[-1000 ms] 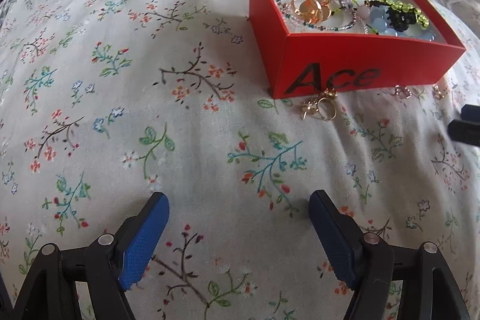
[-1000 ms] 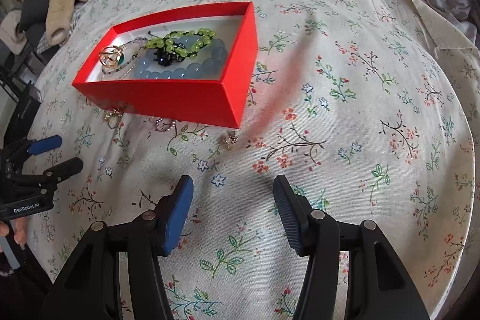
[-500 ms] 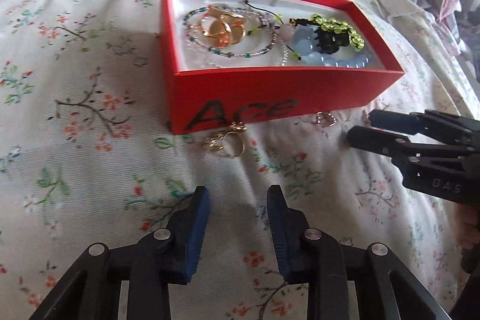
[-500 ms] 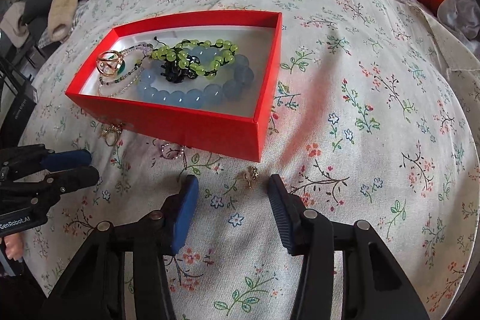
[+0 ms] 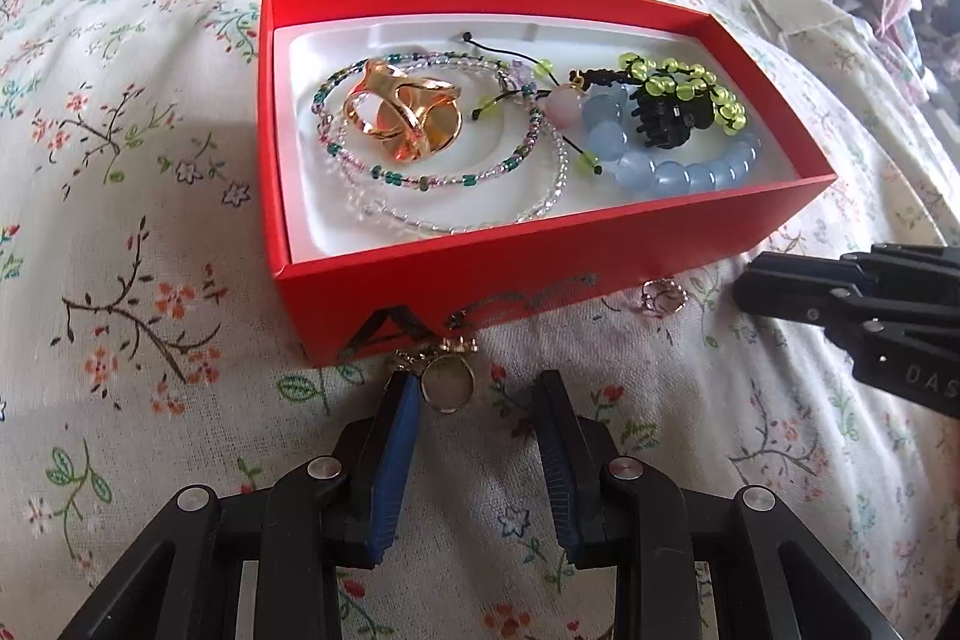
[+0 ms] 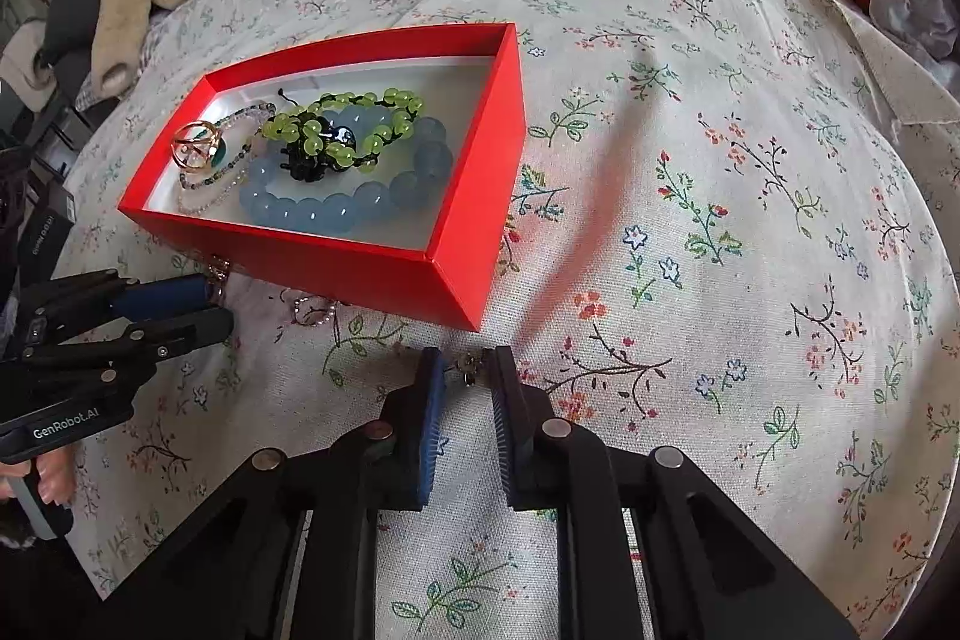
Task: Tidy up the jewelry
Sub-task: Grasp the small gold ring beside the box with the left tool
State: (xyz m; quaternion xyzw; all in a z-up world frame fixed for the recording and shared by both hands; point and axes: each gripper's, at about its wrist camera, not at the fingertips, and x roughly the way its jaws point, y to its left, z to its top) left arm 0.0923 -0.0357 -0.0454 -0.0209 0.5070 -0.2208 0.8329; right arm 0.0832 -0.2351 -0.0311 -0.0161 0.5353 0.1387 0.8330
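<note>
A red box (image 5: pixel 480 274) sits on the bed (image 5: pixel 150 160) with its floral cover; inside the box lie a gold ring (image 5: pixel 402 115), a thin beaded necklace (image 5: pixel 456 178), a blue bead bracelet (image 5: pixel 678 172), a green bead bracelet (image 5: pixel 690 85) and a black hair clip (image 5: pixel 666 121); three small pieces lie outside, along the box's near wall. The left hand-held gripper (image 5: pixel 474 388) rests just in front of that wall, fingers spread, a small gold ring (image 5: pixel 447 385) between them and close against the left finger (image 5: pixel 399 436); a pink beaded ring (image 5: pixel 663 295) lies on the cover further along the same wall. The right hand-held gripper (image 6: pixel 468 370) sits at the box's near corner, fingers narrowly parted around a tiny gold earring (image 6: pixel 470 370); whether the pads touch it, I cannot tell.
</note>
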